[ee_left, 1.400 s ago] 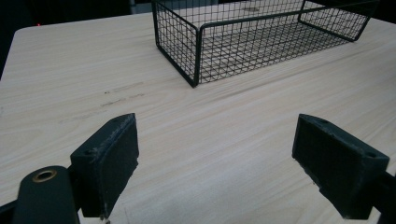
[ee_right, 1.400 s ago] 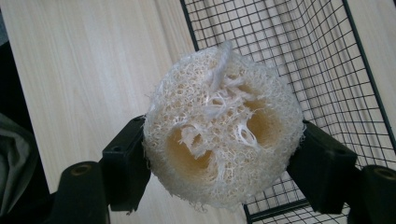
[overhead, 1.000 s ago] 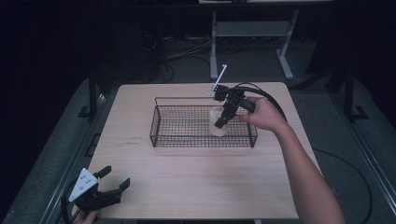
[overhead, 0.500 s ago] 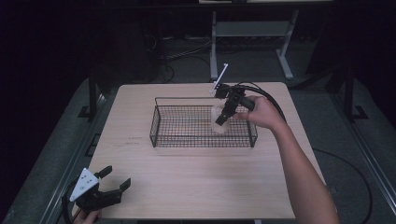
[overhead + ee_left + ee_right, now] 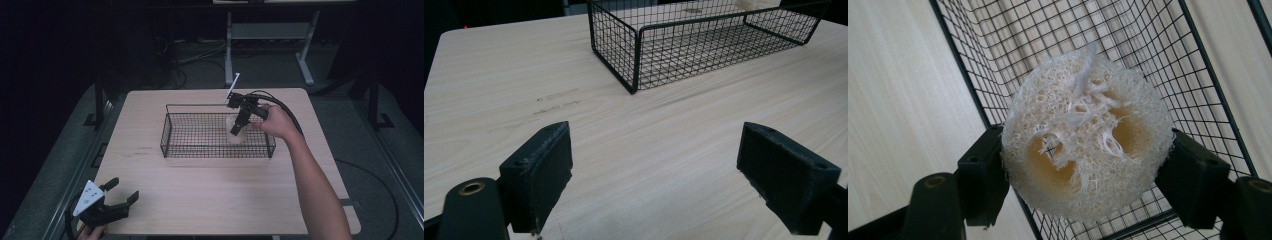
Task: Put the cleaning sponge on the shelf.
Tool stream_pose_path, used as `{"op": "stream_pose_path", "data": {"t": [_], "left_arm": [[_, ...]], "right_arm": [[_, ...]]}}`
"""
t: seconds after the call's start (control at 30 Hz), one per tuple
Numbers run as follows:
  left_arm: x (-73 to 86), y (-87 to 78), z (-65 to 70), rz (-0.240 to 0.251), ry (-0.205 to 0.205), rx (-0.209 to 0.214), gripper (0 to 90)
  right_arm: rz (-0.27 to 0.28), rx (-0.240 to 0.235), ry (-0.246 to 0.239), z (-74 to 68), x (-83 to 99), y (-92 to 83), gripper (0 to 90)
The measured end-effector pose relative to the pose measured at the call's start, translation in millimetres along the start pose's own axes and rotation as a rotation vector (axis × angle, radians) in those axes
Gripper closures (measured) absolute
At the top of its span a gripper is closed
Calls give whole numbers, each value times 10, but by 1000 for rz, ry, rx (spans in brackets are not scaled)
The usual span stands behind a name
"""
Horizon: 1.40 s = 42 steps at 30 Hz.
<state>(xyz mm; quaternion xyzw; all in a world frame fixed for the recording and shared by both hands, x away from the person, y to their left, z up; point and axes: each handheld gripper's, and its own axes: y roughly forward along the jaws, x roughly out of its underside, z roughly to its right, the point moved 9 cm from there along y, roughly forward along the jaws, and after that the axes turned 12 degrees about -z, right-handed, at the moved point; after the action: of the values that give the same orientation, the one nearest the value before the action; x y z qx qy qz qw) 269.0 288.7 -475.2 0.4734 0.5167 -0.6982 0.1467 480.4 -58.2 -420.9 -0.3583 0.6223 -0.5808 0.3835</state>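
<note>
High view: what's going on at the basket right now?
A person's right gripper is shut on a loofah, its fingers pressing it from both sides, and holds it over the right end of the wire basket, apparently above the mesh floor. The left gripper sits open and idle at the near left corner of the table, holding nothing.

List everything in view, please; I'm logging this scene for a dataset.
loofah slice: one, cream, clamped between the right gripper's jaws over the basket's right end
wire basket: one, black, middle of the table
table: one, pale wood
metal stand: one, grey, on the floor beyond the table
right gripper: one, black, shut on the loofah slice
left gripper: one, black with grey plate, jaws open at the table's near left corner
</note>
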Motion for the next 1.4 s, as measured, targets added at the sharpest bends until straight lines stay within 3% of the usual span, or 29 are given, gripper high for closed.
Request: {"op": "stream_pose_path", "data": {"t": [0.17, 0.3, 0.43, 0.73, 0.97, 1.4], "left_arm": [[5, -13, -13, 0, -1, -2, 138], [2, -18, -18, 2, -3, -2, 138], [8, -7, -7, -3, -3, 0, 138], [9, -3, 0, -5, -1, 1, 138], [8, 2, -4, -4, -5, 0, 138], [14, 5, -2, -10, -3, 2, 138]], "right_arm": [[27, -34, 28, 52, 0, 90, 274], [7, -36, 42, 90, 35, 174, 274], [21, -59, 51, 106, 31, 261, 274], [10, -78, 48, 115, 56, 470, 274], [-3, -84, 57, 128, 80, 559, 273], [29, -96, 67, 141, 66, 615, 265]]}}
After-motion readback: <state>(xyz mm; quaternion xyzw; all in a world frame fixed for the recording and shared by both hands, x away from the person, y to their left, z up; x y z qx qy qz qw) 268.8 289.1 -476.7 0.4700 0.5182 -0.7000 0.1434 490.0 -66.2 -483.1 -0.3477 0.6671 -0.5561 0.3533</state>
